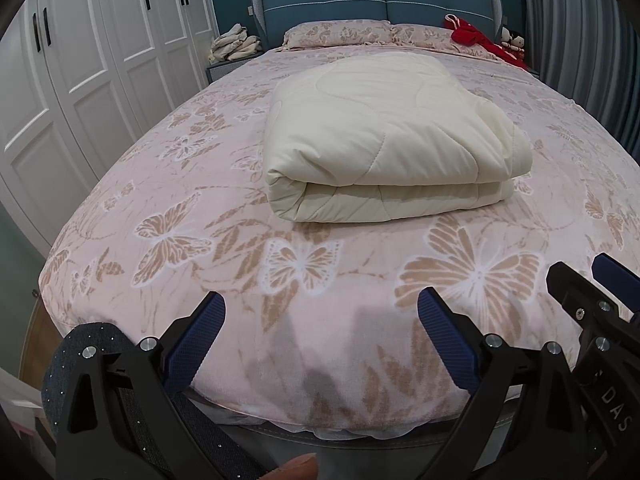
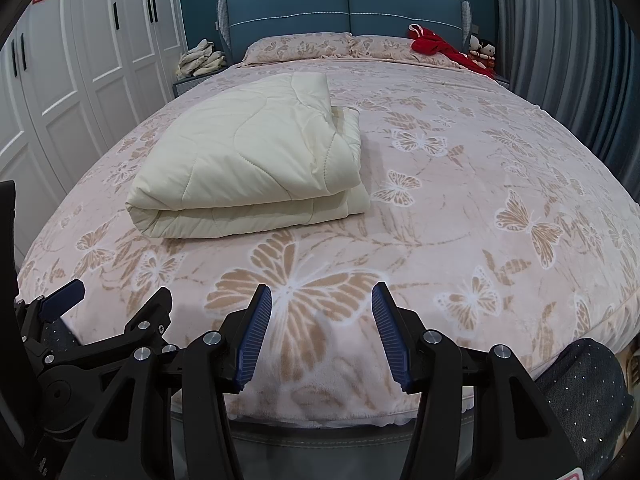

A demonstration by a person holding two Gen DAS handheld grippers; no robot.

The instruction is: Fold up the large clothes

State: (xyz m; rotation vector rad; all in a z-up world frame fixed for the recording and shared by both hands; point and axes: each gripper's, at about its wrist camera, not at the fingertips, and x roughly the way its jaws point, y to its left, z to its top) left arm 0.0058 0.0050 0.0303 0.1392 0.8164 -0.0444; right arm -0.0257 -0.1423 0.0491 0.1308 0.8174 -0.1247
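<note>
meanwhile both claws, left gripper (image 1: 320,312) and right gripper (image 2: 322,304), hang open and empty near the folded cream quilt (image 1: 384,136) on the bed (image 1: 200,184).

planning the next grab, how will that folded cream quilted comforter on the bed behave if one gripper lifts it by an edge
The folded cream quilted comforter looks puffy and soft, so it would probably sag and unfold rather than lift as a block. Its stacked layers at the near fold suggest it is bulky, likely light for its size. On the plush pink butterfly bedspread it would probably drag and bunch, not slide.
</note>
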